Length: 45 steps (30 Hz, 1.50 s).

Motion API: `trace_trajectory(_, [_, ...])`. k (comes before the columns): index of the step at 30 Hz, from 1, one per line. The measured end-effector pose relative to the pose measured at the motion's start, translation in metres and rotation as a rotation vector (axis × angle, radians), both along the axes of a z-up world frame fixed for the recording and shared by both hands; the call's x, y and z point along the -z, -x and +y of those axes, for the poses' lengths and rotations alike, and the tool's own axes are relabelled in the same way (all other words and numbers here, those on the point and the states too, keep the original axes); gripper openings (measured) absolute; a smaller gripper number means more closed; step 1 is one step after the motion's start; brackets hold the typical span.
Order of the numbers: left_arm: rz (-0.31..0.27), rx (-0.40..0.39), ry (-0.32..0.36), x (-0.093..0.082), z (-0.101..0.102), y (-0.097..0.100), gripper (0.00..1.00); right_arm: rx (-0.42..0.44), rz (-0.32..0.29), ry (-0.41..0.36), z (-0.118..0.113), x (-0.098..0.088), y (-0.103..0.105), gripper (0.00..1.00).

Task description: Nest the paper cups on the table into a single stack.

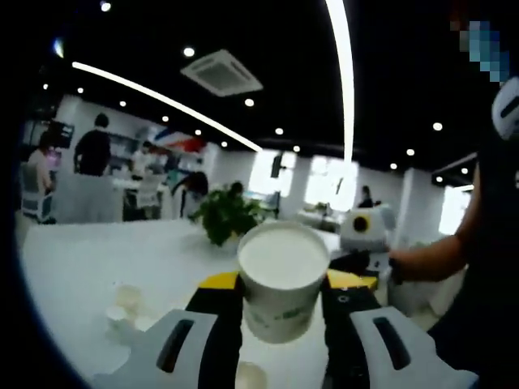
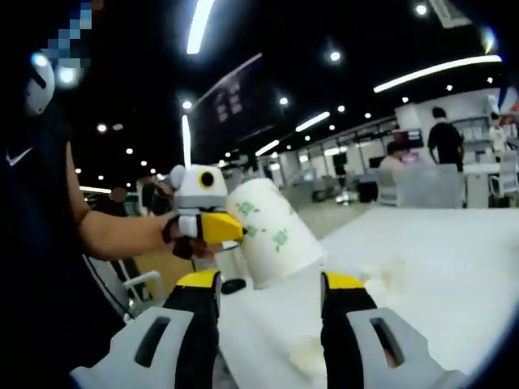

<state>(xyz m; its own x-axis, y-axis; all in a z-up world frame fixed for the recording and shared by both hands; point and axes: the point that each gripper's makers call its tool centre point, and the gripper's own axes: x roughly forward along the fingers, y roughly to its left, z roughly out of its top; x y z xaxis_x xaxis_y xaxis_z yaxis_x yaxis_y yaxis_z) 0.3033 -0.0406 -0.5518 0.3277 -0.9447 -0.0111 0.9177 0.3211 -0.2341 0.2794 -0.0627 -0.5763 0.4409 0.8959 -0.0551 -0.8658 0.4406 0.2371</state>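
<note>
Above the white table [image 1: 97, 259], the left gripper [image 1: 280, 296] pinches a paper cup [image 1: 281, 279] between its jaws, mouth toward the camera. The right gripper [image 2: 272, 296] stands spread, gripping nothing. More cups [image 1: 122, 308] lie on the table; a potted plant [image 1: 227, 215] stands behind
</note>
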Motion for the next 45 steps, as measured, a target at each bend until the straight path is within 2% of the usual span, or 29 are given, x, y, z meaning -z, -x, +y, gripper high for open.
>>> trace_trajectory(2, [0.009, 0.014, -0.008, 0.005, 0.000, 0.005, 0.37, -0.016, 0.008, -0.019, 0.002, -0.003, 0.001, 0.43])
trace_trajectory(5, [0.028, 0.044, -0.010, 0.009, 0.003, 0.011, 0.37, -0.043, -0.001, -0.008, 0.004, -0.002, 0.005, 0.39])
trace_trajectory(7, [0.037, 0.086, -0.025, 0.013, 0.004, 0.020, 0.37, -0.093, 0.047, -0.030, 0.007, 0.001, 0.014, 0.36])
trace_trajectory(11, [0.034, 0.146, -0.075, 0.021, 0.007, 0.034, 0.37, -0.147, 0.096, -0.055, 0.009, 0.003, 0.023, 0.29])
trace_trajectory(19, [0.024, 0.176, -0.115, 0.028, 0.012, 0.040, 0.37, -0.222, 0.151, -0.139, 0.012, -0.009, 0.034, 0.11])
trace_trajectory(21, [0.037, 0.179, -0.126, 0.031, 0.012, 0.041, 0.37, -0.234, 0.144, -0.147, 0.012, -0.013, 0.036, 0.08])
trace_trajectory(25, [0.025, 0.169, -0.121, 0.031, 0.012, 0.039, 0.35, -0.277, 0.146, -0.174, 0.013, -0.023, 0.041, 0.03])
trace_trajectory(28, [0.024, 0.160, -0.117, 0.030, 0.013, 0.037, 0.28, -0.325, 0.146, -0.186, 0.015, -0.030, 0.048, 0.00])
trace_trajectory(29, [0.026, 0.158, -0.118, 0.030, 0.013, 0.037, 0.16, -0.335, 0.148, -0.196, 0.016, -0.032, 0.049, 0.00])
trace_trajectory(30, [0.032, 0.162, -0.124, 0.030, 0.014, 0.037, 0.10, -0.344, 0.150, -0.196, 0.016, -0.033, 0.051, 0.00])
trace_trajectory(31, [0.036, 0.164, -0.124, 0.030, 0.014, 0.037, 0.10, -0.347, 0.150, -0.200, 0.017, -0.035, 0.051, 0.00])
trace_trajectory(33, [0.013, 0.133, -0.117, 0.028, 0.014, 0.031, 0.21, -0.356, 0.155, -0.201, 0.016, -0.036, 0.050, 0.00])
trace_trajectory(36, [0.017, 0.118, -0.120, 0.028, 0.017, 0.028, 0.26, -0.346, 0.150, -0.194, 0.015, -0.037, 0.046, 0.00])
trace_trajectory(37, [0.023, 0.094, -0.123, 0.028, 0.019, 0.024, 0.30, -0.340, 0.147, -0.187, 0.015, -0.037, 0.044, 0.00])
trace_trajectory(39, [0.016, 0.060, -0.133, 0.029, 0.021, 0.018, 0.47, -0.330, 0.142, -0.164, 0.014, -0.037, 0.040, 0.00])
trace_trajectory(41, [0.006, -0.028, -0.160, 0.033, 0.028, 0.003, 0.65, -0.317, 0.127, -0.131, 0.014, -0.036, 0.037, 0.00])
trace_trajectory(42, [-0.004, -0.060, -0.179, 0.035, 0.032, -0.002, 0.71, -0.311, 0.124, -0.115, 0.013, -0.036, 0.035, 0.00])
trace_trajectory(43, [-0.007, -0.080, -0.187, 0.036, 0.033, -0.004, 0.77, -0.307, 0.123, -0.098, 0.013, -0.035, 0.033, 0.00])
trace_trajectory(45, [-0.035, -0.139, -0.180, 0.035, 0.037, -0.012, 0.94, -0.292, 0.111, -0.049, 0.012, -0.035, 0.028, 0.00])
